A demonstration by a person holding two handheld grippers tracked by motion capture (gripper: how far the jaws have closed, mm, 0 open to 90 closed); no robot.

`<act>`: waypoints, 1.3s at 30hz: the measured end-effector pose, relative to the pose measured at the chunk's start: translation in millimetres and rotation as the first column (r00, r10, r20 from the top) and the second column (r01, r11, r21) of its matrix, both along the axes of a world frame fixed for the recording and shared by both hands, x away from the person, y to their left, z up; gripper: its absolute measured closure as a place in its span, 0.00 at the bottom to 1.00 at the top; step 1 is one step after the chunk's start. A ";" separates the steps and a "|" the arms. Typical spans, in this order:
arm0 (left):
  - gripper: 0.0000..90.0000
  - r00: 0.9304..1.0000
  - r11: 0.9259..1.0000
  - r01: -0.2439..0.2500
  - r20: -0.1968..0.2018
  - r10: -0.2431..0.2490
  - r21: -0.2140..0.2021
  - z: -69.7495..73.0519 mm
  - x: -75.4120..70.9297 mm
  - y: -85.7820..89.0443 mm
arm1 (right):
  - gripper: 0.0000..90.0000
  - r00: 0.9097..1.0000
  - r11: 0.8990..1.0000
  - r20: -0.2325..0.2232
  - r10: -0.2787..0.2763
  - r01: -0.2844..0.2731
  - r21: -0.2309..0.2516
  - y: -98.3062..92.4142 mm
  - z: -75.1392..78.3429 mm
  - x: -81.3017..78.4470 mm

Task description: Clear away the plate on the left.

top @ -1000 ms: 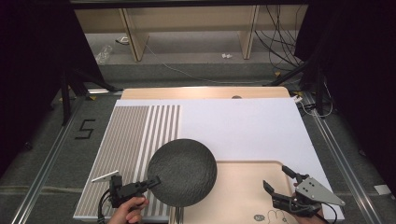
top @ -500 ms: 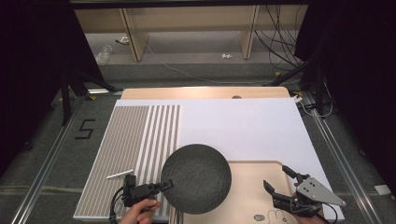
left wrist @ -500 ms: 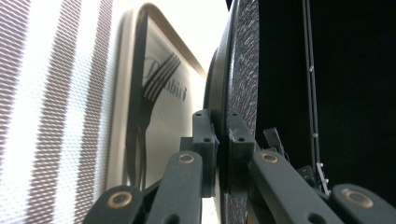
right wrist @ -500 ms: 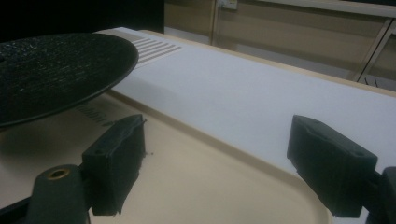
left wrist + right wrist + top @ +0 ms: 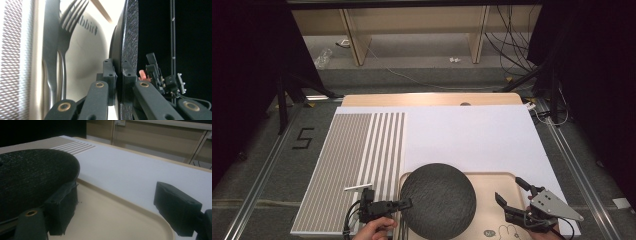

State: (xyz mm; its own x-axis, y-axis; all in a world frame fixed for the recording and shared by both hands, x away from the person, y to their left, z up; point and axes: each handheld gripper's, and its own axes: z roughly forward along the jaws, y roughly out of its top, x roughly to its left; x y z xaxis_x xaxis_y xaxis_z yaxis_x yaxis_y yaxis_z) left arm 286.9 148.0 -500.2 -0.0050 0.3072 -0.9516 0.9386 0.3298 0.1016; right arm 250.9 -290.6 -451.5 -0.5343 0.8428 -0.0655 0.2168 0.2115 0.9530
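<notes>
On the white table (image 5: 472, 135), the left gripper (image 5: 404, 203) pinches the dark plate (image 5: 438, 200) by its rim; the right gripper (image 5: 512, 197), jaws spread wide, waits just across the plate.

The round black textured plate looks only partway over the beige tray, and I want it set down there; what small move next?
Probably carry the round black textured plate a little further right, since the left gripper clamps its rim and it overhangs the beige tray's left edge.

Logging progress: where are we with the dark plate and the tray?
Done: left tongs are clamped on the rim of the dark round plate. In hand: plate is over the left part of the beige tray, with a fork beneath. Left: set it down, release. Right tongs are open, empty.
</notes>
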 end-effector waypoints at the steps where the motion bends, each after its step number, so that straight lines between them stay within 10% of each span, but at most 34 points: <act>1: 0.94 1.000 1.000 0.007 -0.003 -0.007 0.003 -0.2 -0.2 -2.0 | 0.22 1.000 1.000 0.001 -0.001 0.001 0.001 0.0 0.0 0.1; 39: 0.94 0.988 0.986 0.150 -0.057 -0.146 0.072 -15.5 11.4 -57.8 | 0.22 1.000 1.000 0.002 0.004 -0.004 0.002 -0.4 0.0 0.2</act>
